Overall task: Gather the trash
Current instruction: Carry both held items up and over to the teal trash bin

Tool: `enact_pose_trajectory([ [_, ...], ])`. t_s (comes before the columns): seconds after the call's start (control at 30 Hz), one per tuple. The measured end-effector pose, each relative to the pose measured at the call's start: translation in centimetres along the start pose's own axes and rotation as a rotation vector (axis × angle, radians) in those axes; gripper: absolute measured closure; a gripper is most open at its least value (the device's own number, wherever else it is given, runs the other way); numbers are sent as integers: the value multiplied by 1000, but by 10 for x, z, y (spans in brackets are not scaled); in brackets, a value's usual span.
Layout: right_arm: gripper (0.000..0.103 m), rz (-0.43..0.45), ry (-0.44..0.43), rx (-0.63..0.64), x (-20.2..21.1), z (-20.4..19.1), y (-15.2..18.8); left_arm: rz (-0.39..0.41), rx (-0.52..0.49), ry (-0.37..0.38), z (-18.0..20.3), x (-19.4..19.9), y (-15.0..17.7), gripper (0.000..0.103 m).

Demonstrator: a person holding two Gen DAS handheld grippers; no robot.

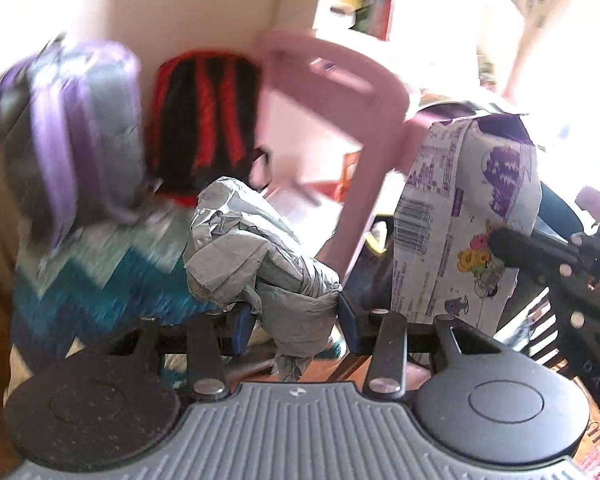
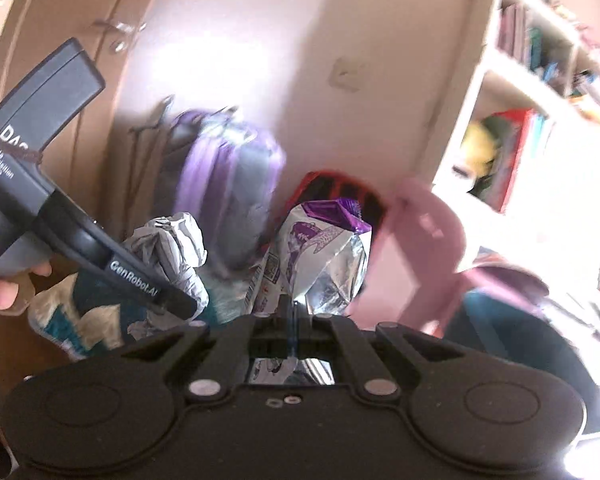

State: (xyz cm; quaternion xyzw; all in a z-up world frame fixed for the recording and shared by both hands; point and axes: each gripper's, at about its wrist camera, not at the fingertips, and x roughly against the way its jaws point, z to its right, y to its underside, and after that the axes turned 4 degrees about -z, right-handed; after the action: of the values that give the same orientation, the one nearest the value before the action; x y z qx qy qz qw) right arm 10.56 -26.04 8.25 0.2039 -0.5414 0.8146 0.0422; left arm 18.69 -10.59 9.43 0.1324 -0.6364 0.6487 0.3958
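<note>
A pink chair (image 1: 340,92) stands behind both held pieces, with a purple bag (image 1: 80,128) and a red-black backpack (image 1: 208,116) against the wall. The right gripper (image 2: 294,312) is clamped on a silver snack bag (image 2: 320,256) with purple print, which rises upright from its tips. The left gripper (image 1: 296,320) pinches a grey wad (image 1: 256,248) between its blue pads (image 1: 242,326). The left tool's body reads "GenRobot.AI"; the snack bag carries a barcode (image 1: 414,228), other print blurred.

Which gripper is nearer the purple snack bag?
Right. The right gripper is shut on the purple snack bag, pinching its lower edge. The left gripper sits beside the bag, apart from it, clamped on the crumpled grey bag.
</note>
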Motion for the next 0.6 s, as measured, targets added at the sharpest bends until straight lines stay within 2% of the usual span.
enact_pose_trajectory([
  [0.3, 103, 4, 164, -94, 33, 98, -28, 69, -168, 105, 99, 10, -75, 60],
  [0.47, 103, -28, 252, -141, 38, 141, -22, 70, -258, 155, 149, -3, -102, 59],
  [0.6, 103, -86, 290, -185, 28, 172, -11, 46, -333, 176, 189, -28, -120, 59],
])
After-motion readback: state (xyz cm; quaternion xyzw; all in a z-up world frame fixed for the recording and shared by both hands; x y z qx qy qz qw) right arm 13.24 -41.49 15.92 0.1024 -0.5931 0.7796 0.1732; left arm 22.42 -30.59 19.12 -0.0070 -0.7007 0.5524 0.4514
